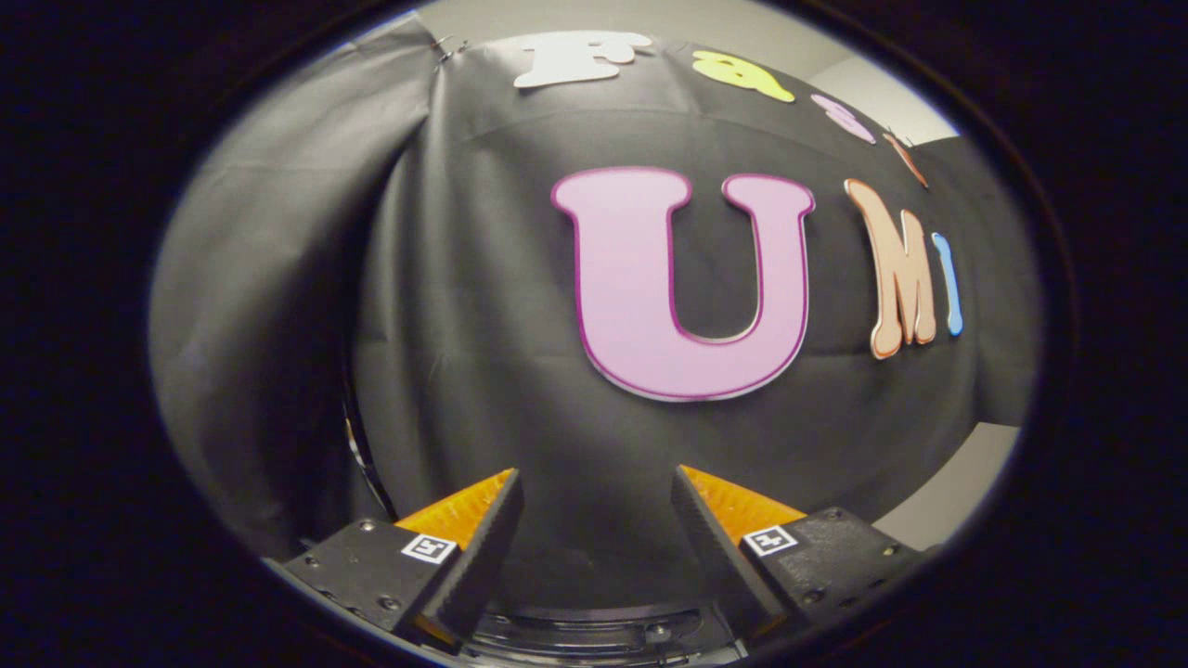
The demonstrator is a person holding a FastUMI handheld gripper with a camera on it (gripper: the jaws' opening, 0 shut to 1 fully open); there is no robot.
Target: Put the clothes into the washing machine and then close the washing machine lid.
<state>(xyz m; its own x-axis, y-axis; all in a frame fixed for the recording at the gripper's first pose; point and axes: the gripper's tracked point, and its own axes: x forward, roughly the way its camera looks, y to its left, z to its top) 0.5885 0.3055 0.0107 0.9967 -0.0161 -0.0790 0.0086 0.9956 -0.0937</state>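
Below spread, empty tongs [597, 492], a dark machine rim [594, 631].

The booth's wall [483, 306] is black cloth, matt, faintly creased, greyer where light falls on its left fold; above and to the right of it a plain pale grey-white surface [956, 492] shows; the tool [594, 506], its fingers spread with only black cloth between them, carries dark blocks [371, 571] behind the fingers, each bearing a small white square tag with a black mark [429, 547]; below the fingers lies a dark, glossy curved rim [594, 635] with thin pale highlights.
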